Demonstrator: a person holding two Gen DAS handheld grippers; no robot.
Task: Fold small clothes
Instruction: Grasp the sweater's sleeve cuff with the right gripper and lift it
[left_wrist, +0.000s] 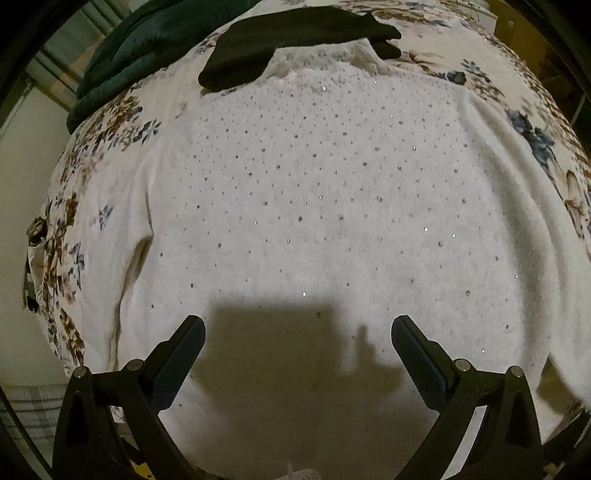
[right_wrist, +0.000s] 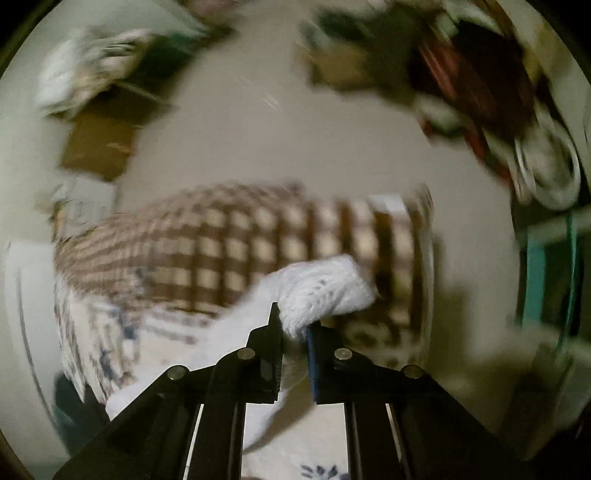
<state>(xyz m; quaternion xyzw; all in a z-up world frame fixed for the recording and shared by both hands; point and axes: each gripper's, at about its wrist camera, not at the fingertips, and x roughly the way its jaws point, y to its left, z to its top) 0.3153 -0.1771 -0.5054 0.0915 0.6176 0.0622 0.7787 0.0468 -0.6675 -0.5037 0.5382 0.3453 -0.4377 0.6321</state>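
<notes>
— White knit, that sweater (left_wrist: 314, 206); where did you have it?

— Flat on the floral bed (left_wrist: 535, 147), your left gripper (left_wrist: 297, 332) spread wide above its near hem. Your right gripper (right_wrist: 293, 328) pinched a ribbed cuff (right_wrist: 325, 291).

— Risks?

— That shallow pinch could have slipped, or dragged the body askew. The black garment (left_wrist: 280, 40) overlapped the collar.

— Any labels?

— None readable.
</notes>
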